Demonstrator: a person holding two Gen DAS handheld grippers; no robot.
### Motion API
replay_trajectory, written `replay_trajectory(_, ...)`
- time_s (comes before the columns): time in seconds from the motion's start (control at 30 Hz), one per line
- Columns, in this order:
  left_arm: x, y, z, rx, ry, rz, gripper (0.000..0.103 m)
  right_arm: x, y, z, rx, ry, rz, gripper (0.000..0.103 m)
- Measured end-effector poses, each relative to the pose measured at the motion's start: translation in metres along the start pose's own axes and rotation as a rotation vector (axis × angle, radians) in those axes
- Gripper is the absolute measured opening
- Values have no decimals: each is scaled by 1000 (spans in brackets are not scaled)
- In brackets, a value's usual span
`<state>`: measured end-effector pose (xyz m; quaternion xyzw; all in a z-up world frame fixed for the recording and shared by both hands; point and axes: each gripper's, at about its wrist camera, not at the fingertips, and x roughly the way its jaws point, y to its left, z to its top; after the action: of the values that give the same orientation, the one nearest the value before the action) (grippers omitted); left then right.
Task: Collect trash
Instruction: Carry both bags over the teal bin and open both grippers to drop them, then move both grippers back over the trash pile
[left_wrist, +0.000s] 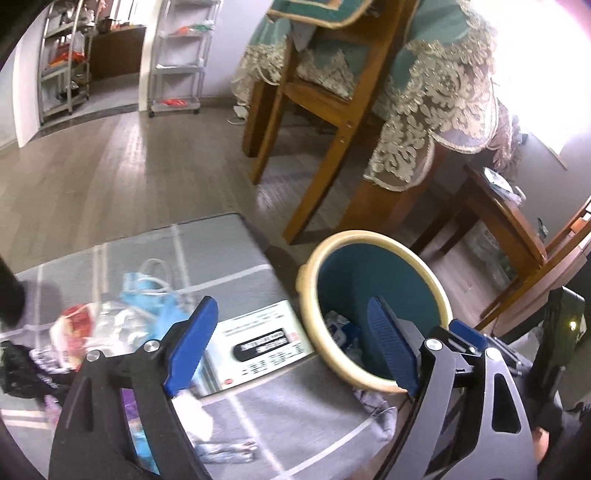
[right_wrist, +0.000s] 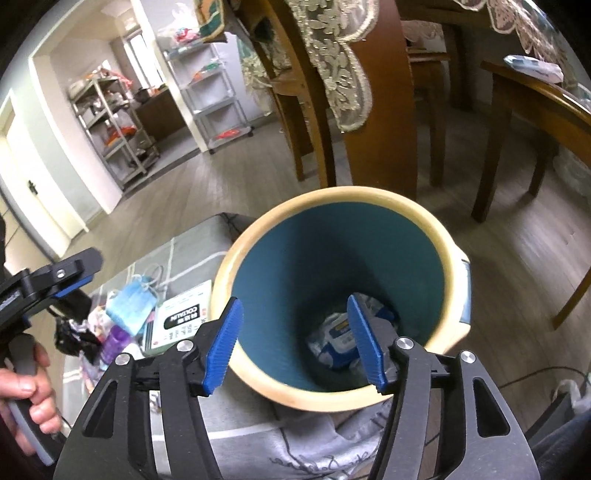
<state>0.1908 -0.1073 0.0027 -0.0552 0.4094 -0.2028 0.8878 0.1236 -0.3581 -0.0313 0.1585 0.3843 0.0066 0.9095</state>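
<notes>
A bin (right_wrist: 332, 195) with a cream rim and a teal inside stands beside a grey mat (left_wrist: 221, 236). White and blue packets (right_wrist: 340, 339) lie at its bottom. My right gripper (right_wrist: 293, 301) hangs open over the bin's near rim with nothing between its pads. My left gripper (left_wrist: 291, 306) is open and empty above the mat, left of the bin (left_wrist: 373, 236). On the mat lie a blue face mask (left_wrist: 147, 291), a white box with a black label (left_wrist: 258, 339), a red and white wrapper (left_wrist: 74, 321) and a black wrapper (left_wrist: 26, 369).
A wooden chair (left_wrist: 332, 147) and a table draped in a lace cloth (left_wrist: 436, 110) stand just behind the bin. Metal shelves (left_wrist: 177, 66) line the far wall across the wooden floor. A person's hand (right_wrist: 29, 387) grips the left gripper's handle.
</notes>
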Motion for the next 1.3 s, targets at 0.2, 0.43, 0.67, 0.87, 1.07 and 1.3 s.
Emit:
replay_trajectory(0.2,-31,35,-11,-13,-28,64,84,2,13,-3,-41,6,10,66)
replay_trajectory(0.43,-62,86,-30,-68,-44,152,85,6,23,-6,-79,18,29,68)
replay_trajectory(0.67,-82,134,-48,-159,-50,217,85,7,34,-8,-115,24,49,69)
replay_trajectory(0.87,-81,165,-60,-237,-36,265,85,8,54,-16,-182,36,86,69)
replay_trajectory(1.07,-78,189,-71,-293,-29,296,85,11,75,-27,-241,56,109,69)
replay_trajectory(1.3,-59,207,-64,-327,-11,318,85,15,92,-35,-290,74,129,69)
